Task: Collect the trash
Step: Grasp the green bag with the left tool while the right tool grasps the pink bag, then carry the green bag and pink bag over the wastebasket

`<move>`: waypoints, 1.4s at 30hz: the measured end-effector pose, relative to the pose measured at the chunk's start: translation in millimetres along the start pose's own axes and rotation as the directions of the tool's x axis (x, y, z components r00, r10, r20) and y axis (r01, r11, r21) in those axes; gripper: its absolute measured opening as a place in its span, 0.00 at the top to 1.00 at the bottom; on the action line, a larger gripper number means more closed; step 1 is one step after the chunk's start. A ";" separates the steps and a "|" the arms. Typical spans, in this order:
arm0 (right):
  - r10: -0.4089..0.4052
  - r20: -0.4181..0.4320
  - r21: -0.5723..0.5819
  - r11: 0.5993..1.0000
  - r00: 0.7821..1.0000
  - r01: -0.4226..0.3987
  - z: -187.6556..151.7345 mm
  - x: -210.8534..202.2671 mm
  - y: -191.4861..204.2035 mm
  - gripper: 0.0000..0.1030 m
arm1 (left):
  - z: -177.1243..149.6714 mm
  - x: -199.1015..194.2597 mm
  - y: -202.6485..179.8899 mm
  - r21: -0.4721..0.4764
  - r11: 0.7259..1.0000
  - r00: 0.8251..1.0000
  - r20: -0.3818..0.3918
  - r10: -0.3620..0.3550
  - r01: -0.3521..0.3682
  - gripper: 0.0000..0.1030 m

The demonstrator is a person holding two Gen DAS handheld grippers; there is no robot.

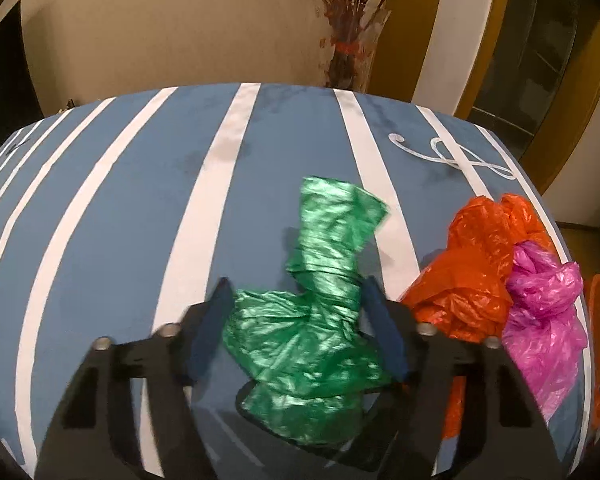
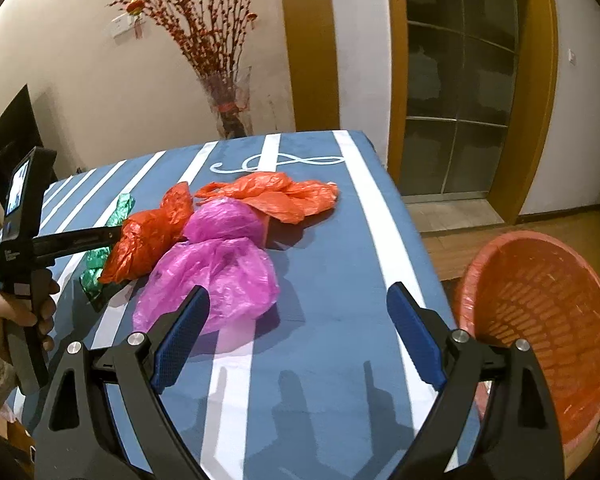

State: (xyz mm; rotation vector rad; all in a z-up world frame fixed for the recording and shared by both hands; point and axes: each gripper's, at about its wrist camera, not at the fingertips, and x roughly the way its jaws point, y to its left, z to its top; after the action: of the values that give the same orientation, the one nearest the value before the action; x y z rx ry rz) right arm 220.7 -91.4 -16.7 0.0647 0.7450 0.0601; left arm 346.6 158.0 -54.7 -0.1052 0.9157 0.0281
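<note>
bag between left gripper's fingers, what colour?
Green bag, clearest in the left wrist view.

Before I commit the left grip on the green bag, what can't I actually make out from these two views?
- Green bag: in the left view, whether the left gripper pads press it is blurred; in the right view the orange bag hides most of it.
- Basket: its bottom is cut off by the right view's edge.
- Pink bag: its lower end is hidden by the gripper body in the left view.
</note>
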 end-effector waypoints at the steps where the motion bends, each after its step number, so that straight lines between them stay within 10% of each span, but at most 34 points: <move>1: 0.003 -0.002 -0.001 1.000 1.000 -0.003 0.6 1.2 0.6 0.14 | -0.4 1.3 0.2 -0.001 1.000 1.000 -0.003 -0.010 0.010 0.55; 4: 0.017 -0.005 -0.003 1.000 1.000 -0.017 3.0 5.0 6.5 0.14 | -1.2 1.2 0.3 0.009 1.000 1.000 0.000 -0.016 0.016 0.69; 19: 0.062 -0.081 0.050 0.997 0.995 -0.058 32.2 61.2 41.6 0.18 | -10.6 -29.1 51.2 -0.033 0.999 0.998 0.064 0.027 -0.025 0.76; 27: 0.080 -0.151 -0.009 0.997 0.985 -0.083 20.4 64.2 43.6 0.75 | -15.8 -37.3 56.5 -0.041 0.999 0.998 0.069 -0.006 0.009 0.76; 42: 0.104 -0.075 0.006 0.995 0.992 -0.104 8.7 -4.4 14.6 0.81 | -26.3 -70.9 24.4 0.000 0.997 0.991 0.108 -0.076 0.076 0.76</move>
State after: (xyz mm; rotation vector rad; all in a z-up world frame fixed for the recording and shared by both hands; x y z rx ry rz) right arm 222.9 -77.6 -6.2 0.1034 0.8165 0.1622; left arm 280.9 181.0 -16.3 -0.1409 0.8029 -0.0349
